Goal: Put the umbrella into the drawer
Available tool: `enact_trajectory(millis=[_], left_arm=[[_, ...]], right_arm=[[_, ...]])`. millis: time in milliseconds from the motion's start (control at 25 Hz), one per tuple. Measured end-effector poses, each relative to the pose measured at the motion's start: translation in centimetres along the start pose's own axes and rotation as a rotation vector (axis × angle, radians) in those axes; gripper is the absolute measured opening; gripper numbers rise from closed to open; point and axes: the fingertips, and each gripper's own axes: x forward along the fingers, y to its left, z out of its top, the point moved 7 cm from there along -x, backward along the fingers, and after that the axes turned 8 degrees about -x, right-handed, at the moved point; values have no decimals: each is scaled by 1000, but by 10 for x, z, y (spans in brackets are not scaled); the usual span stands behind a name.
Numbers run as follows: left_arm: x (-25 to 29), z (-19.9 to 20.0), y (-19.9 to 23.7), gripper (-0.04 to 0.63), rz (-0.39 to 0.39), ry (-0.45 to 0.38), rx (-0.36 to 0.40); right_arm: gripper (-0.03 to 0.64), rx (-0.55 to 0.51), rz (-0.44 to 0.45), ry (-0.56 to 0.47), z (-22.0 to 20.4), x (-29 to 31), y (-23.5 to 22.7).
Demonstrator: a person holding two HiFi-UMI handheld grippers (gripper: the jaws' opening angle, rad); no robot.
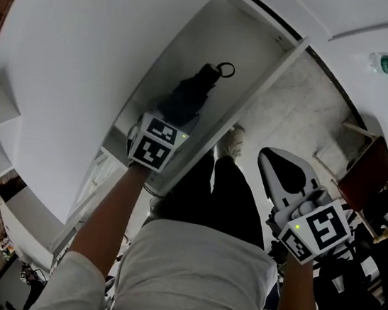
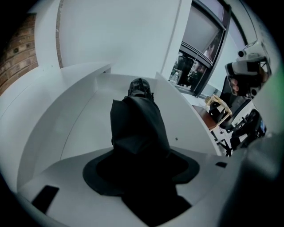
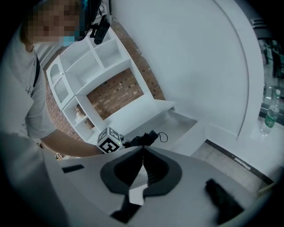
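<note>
The black folded umbrella (image 1: 188, 96) lies lengthwise in the open white drawer (image 1: 260, 88), its wrist loop at the far end. My left gripper (image 1: 174, 118) reaches down into the drawer and is shut on the umbrella's near end. In the left gripper view the dark fabric (image 2: 137, 124) fills the space between the jaws of my left gripper (image 2: 142, 177), with the drawer floor (image 2: 84, 128) just beneath. My right gripper (image 1: 282, 163) hangs outside the drawer to the right, over the floor. Its jaws meet at the tips (image 3: 143, 150) with nothing in them. The right gripper view shows the umbrella (image 3: 143, 139) in the drawer (image 3: 179, 125).
A white curved cabinet top (image 1: 85, 64) runs along the drawer's left side. White shelves (image 3: 88, 75) stand against a brick wall. The person's legs and a shoe (image 1: 234, 140) are beside the drawer front. A brown chair (image 1: 367, 168) and a water bottle (image 3: 268, 119) are at the right.
</note>
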Motion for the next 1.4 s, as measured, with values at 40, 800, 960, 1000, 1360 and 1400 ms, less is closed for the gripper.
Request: enact_trajectory(millis=[40,800,960,1000,1360,1400], left_arm=[[2,0,0,276,-1,5,1],[29,2,4,278,-5,64,-21],[34,-1,5,278,-9,86,-16],[35,-2,6,278,-8,93,-15],[42,-5,8,278,0,120,-17],[43,-5,8,279,-1,129,-17]], right_arm=[[28,3,-2,1,-1,0,-1],[28,33,8,19,-8,10,-3],[28,37,11,25,-9,12,-3],[28,39,11,26,-9,13,-3],[28,47,14,25,-10,15,-2],[28,47,14,25,-10,15,-3]])
